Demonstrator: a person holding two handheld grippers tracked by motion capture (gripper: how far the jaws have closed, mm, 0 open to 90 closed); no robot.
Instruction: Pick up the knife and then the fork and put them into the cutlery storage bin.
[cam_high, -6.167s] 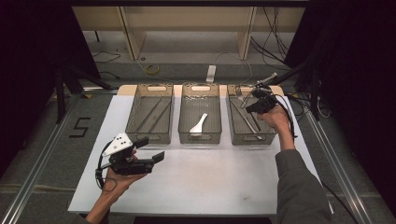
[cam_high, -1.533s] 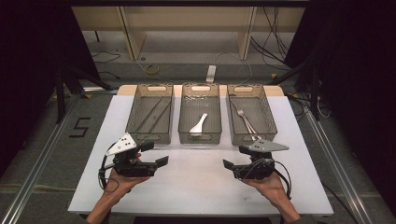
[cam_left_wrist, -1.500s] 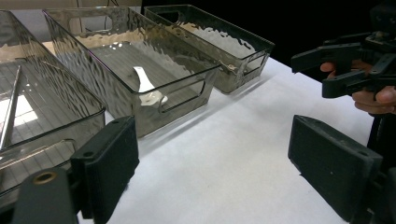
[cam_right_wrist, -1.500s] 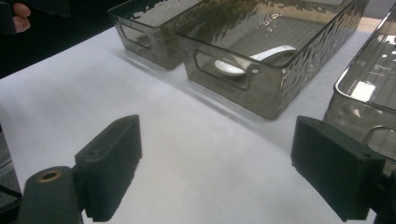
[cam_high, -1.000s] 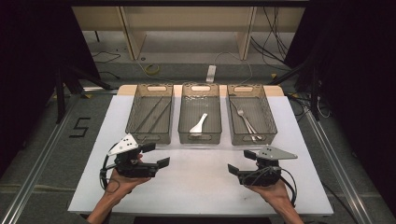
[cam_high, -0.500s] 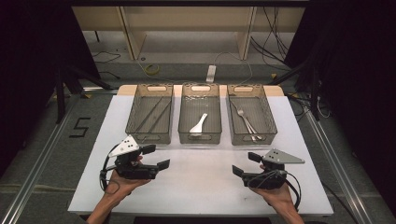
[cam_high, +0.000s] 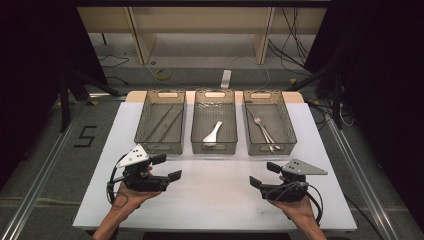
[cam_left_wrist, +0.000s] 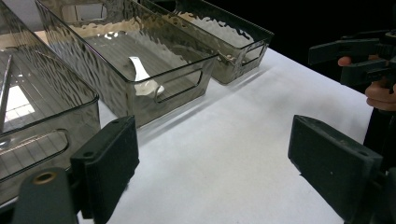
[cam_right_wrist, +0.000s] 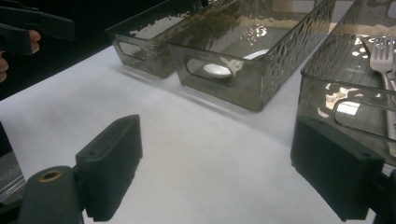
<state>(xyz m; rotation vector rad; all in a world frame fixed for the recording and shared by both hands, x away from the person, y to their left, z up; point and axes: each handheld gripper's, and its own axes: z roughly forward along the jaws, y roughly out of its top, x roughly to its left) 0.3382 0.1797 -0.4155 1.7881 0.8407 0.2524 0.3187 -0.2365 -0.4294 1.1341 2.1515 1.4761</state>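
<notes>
White table cover (cam_high: 215, 195) lay bare between the two grippers, and nothing on it needed fetching. The left gripper (cam_high: 168, 167) sat at about seven o'clock on the table, the right gripper (cam_high: 264, 175) at about five; both had their jaws spread wide with nothing between them. The sorted pieces were in three smoky plastic bins along the twelve o'clock edge: chopsticks (cam_high: 165, 121) in the left bin (cam_high: 161, 148), a white spoon (cam_high: 213, 133) in the middle bin (cam_high: 214, 147), and forks (cam_high: 264, 131) in the right bin (cam_high: 270, 149).

The likeliest trouble, I judged, was a jaw catching a bin's near wall on any forward reach (the walls stood tall and the bins were nearly touching), which could have shoved a bin back toward the far edge. In the right gripper view the right bin's handle cut-out stood just beside the right-hand jaw, so that side had least margin. The trailing cable (cam_high: 112, 192) near the front edge could also have snagged.

Open room was the broad strip from nine to three o'clock between hands and bins.
</notes>
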